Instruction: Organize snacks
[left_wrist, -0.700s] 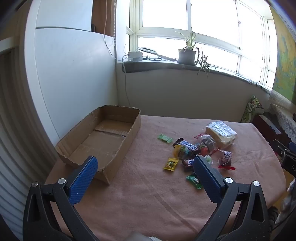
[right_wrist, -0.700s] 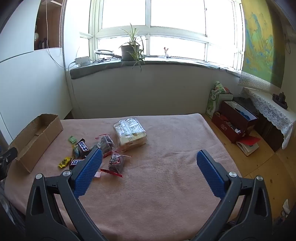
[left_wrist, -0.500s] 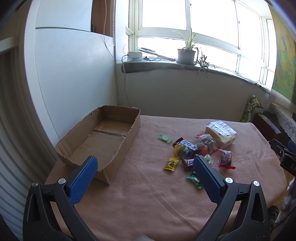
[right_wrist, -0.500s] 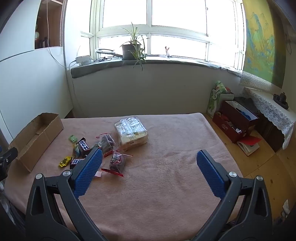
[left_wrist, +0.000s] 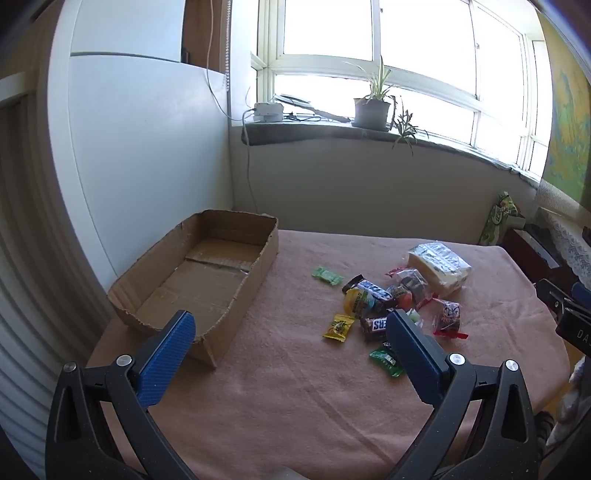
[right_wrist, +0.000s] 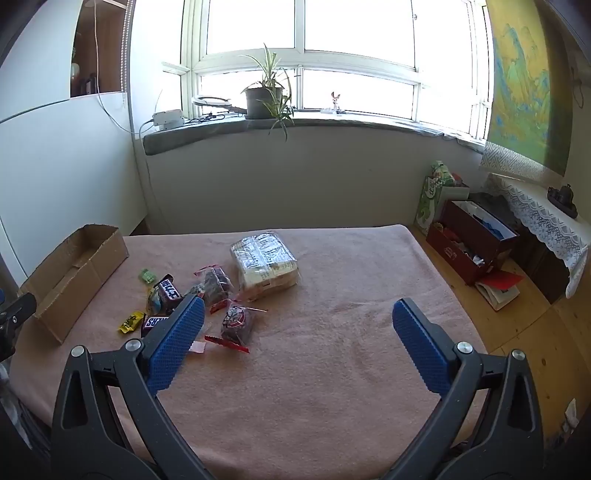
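An empty cardboard box (left_wrist: 207, 280) (right_wrist: 74, 273) lies at the left of a table covered in a pink cloth (left_wrist: 295, 387) (right_wrist: 332, 350). To its right sits a heap of snacks: Snickers bars (left_wrist: 373, 291) (right_wrist: 168, 290), a yellow candy (left_wrist: 339, 326) (right_wrist: 131, 321), green candies (left_wrist: 327, 275), dark sweets in clear wrap (left_wrist: 447, 315) (right_wrist: 238, 321) and a big clear pack of wafers (left_wrist: 439, 264) (right_wrist: 264, 262). My left gripper (left_wrist: 288, 332) hovers open near the table's front, with nothing between its fingers. My right gripper (right_wrist: 299, 314) is open too, over bare cloth to the right of the heap.
A white cabinet (left_wrist: 140, 155) stands behind the box. A windowsill (right_wrist: 295, 122) with a potted plant (right_wrist: 264, 92) runs along the back wall. Right of the table, on the wooden floor, stands a dark red box (right_wrist: 469, 240) with a book beside it.
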